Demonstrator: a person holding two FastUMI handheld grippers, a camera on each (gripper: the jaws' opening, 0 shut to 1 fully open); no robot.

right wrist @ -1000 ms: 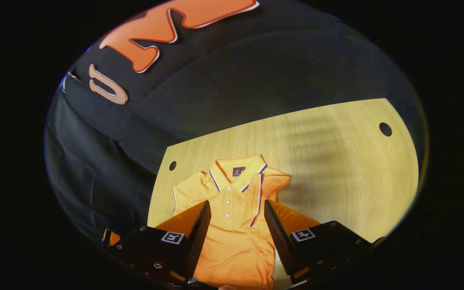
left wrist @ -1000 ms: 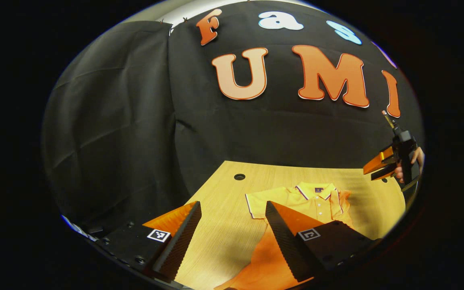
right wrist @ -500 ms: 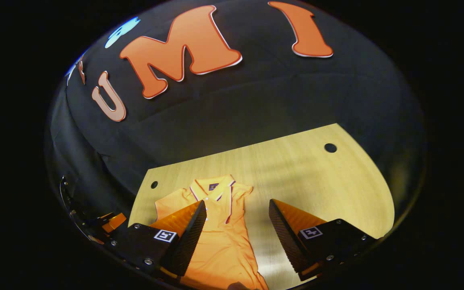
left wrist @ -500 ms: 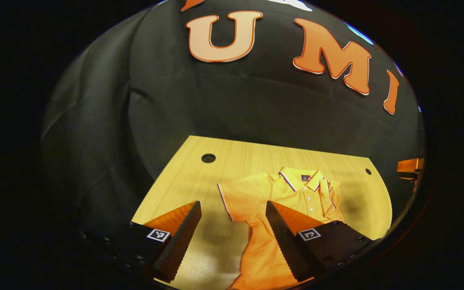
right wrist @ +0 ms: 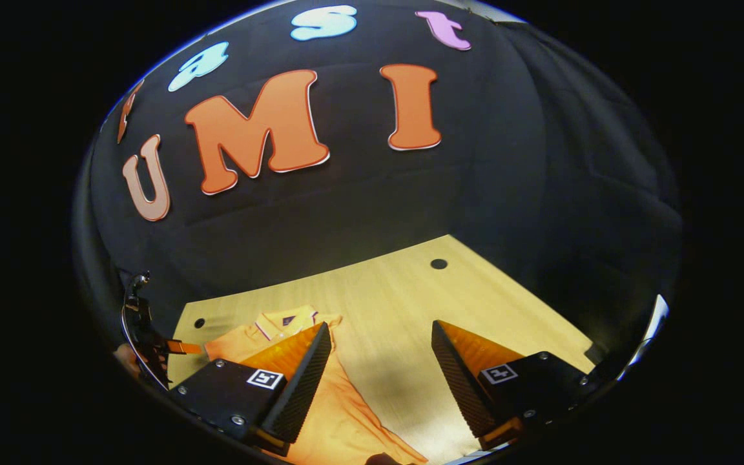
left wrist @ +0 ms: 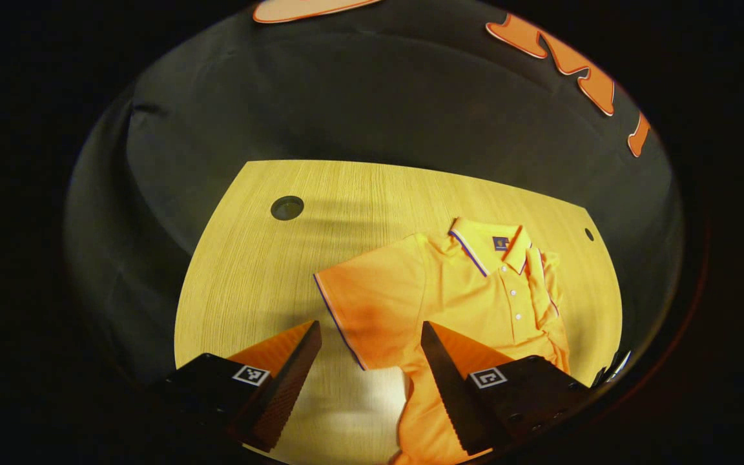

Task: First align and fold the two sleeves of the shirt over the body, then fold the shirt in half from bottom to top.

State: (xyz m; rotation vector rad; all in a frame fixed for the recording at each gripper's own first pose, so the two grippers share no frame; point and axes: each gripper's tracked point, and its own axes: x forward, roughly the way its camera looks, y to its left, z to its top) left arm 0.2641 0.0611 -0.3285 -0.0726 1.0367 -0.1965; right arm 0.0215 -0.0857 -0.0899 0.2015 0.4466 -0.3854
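Note:
An orange polo shirt (left wrist: 469,290) with a striped collar lies flat on the wooden table (left wrist: 268,271). Its left sleeve (left wrist: 365,303) is spread out to the side; the other sleeve (left wrist: 549,284) is folded over the body. My left gripper (left wrist: 369,349) hovers open just above that spread sleeve, whose hem lies between the fingers. In the right gripper view the shirt (right wrist: 340,413) sits at the lower left. My right gripper (right wrist: 382,349) is open over bare table beside it, holding nothing. The left gripper (right wrist: 175,349) and a hand (right wrist: 128,358) appear at the far left.
The table has a round hole near each far corner (left wrist: 287,207) (left wrist: 589,234) (right wrist: 438,263). Black cloth walls close in behind and to the sides. Bare wood lies left of the shirt (left wrist: 249,290) and right of it (right wrist: 475,303).
My left gripper tilted down and moved closer over the spread sleeve. My right gripper swung away to the right, off the shirt, and now looks more at the wall.

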